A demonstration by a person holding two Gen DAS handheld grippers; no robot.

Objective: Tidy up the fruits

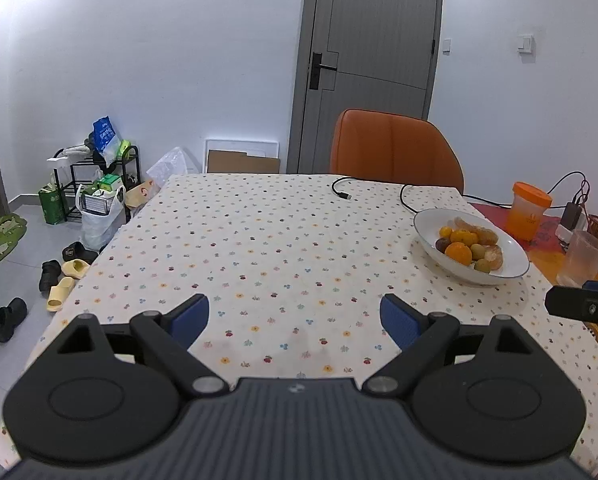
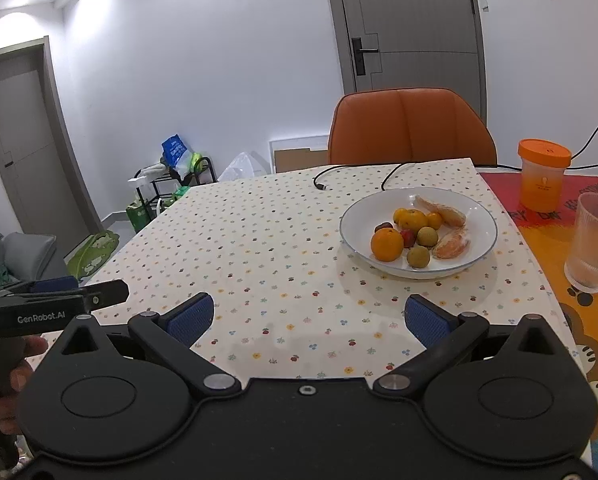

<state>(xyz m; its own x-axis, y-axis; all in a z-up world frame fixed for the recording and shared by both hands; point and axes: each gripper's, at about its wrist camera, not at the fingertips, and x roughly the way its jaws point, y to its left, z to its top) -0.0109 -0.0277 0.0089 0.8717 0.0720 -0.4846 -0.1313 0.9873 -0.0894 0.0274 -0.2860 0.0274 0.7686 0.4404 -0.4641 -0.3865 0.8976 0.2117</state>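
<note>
Right wrist view gives me the clearest read: all the fruit I can see sits together in the white bowl on the flowered tablecloth, with one large orange at the near left, two greenish round fruits beside it, small dark red ones between, smaller oranges behind, and two peeled citrus pieces toward the right rim. I see no fruit loose on the cloth in either view. That layout fits two readings: fruit gathered into the bowl as the job wants, or a mixed pile waiting to be sorted out of it, and I cannot settle which from here, so I judge the step in hand as a hold between moves. My right gripper hangs over bare cloth with its blue pads spread wide and nothing between them; the bowl lies ahead and to the right of those fingers, well apart from them. My left gripper is likewise spread and empty, and from its camera the bowl sits far off to the right. Any reach for fruit would suit the right side, and the round fruits look likely to roll under a careless pinch.
</note>
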